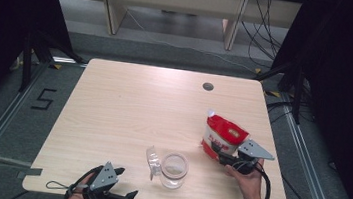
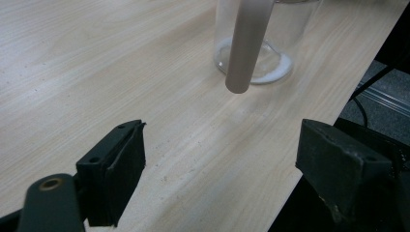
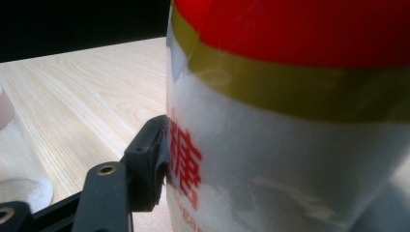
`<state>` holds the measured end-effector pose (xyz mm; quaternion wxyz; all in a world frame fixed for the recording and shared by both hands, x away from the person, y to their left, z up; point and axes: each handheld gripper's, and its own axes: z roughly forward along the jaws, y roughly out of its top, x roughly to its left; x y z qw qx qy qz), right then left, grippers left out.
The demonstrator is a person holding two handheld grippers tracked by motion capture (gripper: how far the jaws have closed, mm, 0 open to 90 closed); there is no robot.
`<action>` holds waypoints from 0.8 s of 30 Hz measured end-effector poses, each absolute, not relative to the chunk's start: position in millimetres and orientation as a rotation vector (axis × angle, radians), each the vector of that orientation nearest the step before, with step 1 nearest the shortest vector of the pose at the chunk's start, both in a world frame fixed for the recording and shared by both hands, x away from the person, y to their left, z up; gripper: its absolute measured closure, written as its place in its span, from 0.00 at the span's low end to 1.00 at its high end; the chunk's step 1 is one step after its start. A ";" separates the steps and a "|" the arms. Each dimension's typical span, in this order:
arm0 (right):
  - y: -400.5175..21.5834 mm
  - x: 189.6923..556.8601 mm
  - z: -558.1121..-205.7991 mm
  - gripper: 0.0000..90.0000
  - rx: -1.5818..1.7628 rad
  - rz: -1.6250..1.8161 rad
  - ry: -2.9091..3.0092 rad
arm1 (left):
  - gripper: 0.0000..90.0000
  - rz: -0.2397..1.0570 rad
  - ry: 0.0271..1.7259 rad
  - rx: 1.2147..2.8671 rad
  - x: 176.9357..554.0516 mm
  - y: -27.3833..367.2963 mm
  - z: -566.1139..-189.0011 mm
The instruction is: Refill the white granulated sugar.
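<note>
- Presently, right gripper [image 1: 222, 156] pinches the red-and-white pouch [image 1: 223, 135] at the table's [image 1: 128, 104] right side.
- Left gripper [image 1: 126, 195], jaws spread, empty, near the glass jar [image 1: 174, 169].

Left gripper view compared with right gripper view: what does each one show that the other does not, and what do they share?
The left gripper view shows the left gripper open with nothing between its jaws, above the table edge, looking at the base of a clear glass jar with a pale strip hanging in front of it.

The right gripper view shows the right gripper pressing a red and white bag with a gold band and red print; one pad touches its side.

Both show the light wooden table.
</note>
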<state>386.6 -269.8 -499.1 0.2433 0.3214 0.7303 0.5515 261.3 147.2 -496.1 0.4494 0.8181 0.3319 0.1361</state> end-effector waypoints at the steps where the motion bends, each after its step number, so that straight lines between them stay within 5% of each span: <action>1: -269.8 386.6 -499.1 0.43 0.878 1.507 1.995 | 0.19 0.337 0.821 2.023 261.3 147.2 -496.1; 15: -267.2 389.2 -503.5 0.28 0.893 1.542 1.966 | 0.19 0.336 0.820 2.028 261.3 147.1 -496.2; 24: -267.3 390.6 -504.7 0.34 0.858 1.568 1.957 | 0.19 0.336 0.821 2.025 261.3 147.2 -496.2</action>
